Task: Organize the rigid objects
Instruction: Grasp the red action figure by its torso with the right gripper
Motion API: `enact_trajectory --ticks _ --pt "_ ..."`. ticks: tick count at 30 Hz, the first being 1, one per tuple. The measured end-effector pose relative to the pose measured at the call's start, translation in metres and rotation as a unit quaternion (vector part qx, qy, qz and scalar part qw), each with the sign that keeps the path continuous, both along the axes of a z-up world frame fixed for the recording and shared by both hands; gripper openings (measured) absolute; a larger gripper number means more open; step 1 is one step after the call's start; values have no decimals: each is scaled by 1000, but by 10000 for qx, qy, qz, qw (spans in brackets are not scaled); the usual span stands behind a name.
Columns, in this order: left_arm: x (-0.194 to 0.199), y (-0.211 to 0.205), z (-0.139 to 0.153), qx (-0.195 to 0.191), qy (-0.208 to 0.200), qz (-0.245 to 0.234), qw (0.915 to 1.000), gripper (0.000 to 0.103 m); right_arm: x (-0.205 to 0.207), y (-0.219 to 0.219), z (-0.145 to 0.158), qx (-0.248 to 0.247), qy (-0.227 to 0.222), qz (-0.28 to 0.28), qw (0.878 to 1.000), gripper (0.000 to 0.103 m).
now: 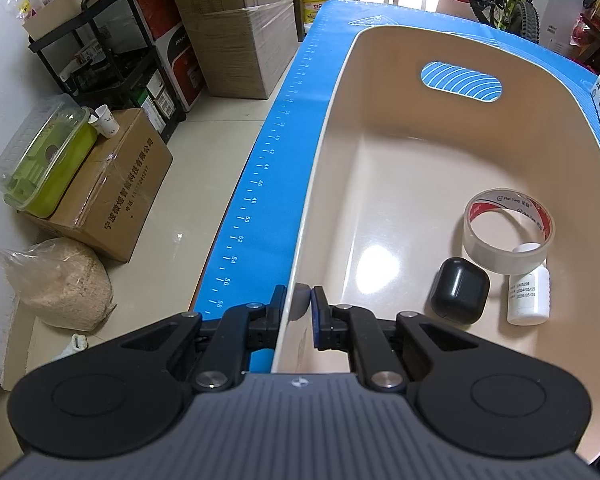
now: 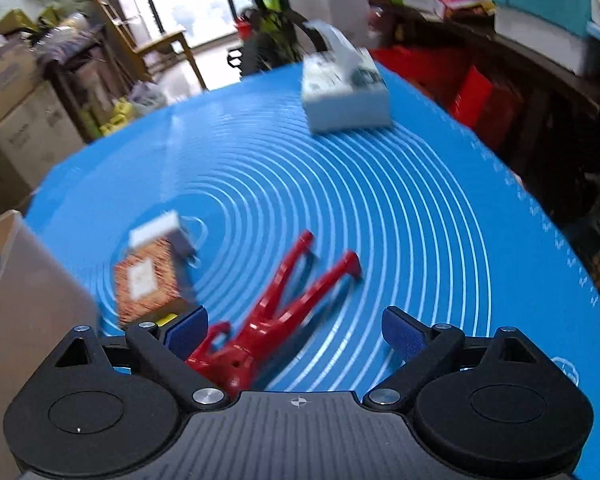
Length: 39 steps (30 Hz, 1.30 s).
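Left wrist view sharp, evenly bright; white glare patches on beige bin (image 1: 380,184) floor. Right wrist view motion-blurred throughout, red tool (image 2: 284,304) and boxes smeared; window (image 2: 196,12) overexposed. Fisheye bending and dark vignette at corners, both views

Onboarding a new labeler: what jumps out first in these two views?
The red tool lying on the blue mat, just ahead of the open right gripper. Then the beige bin, its wall pinched by the left gripper, with tape, black case and white bottle inside.

tape roll (image 1: 508,236), case (image 1: 459,291), bottle (image 1: 529,294) in bin (image 1: 340,128)
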<state>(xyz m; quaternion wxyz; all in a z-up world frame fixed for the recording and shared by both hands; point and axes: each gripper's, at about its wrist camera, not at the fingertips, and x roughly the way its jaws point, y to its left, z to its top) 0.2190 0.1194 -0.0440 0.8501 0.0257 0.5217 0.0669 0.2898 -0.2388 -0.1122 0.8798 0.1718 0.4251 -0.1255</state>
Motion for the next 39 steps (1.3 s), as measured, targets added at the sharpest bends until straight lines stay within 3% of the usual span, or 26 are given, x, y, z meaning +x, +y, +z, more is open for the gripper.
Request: enact_trajectory --ticks 8,11,15,17,19,29,39 --pt "0 -1 -1 55 2 -1 10000 15 4 9 -17 -201 102 132 9997 92" --pt "0 -1 -1 55 1 -3 10000 15 2 13 -17 -280 48 134 9995 87" --pt "0 -1 -1 66 2 -7 10000 15 -1 20 -13 -278 -100 354 9989 51" --pt "0 -1 -1 68 3 -9 10000 15 -2 23 -12 -188 -86 422 9989 48" --pt "0 -1 -1 64 3 -7 10000 15 -5 25 -11 -127 -133 465 9987 38" --pt "0 -1 -1 66 2 -8 10000 15 -19 32 12 -278 -559 603 9962 36" --pt "0 -1 -1 69 2 -8 10000 15 -39 42 47 -595 -1478 632 9852 36"
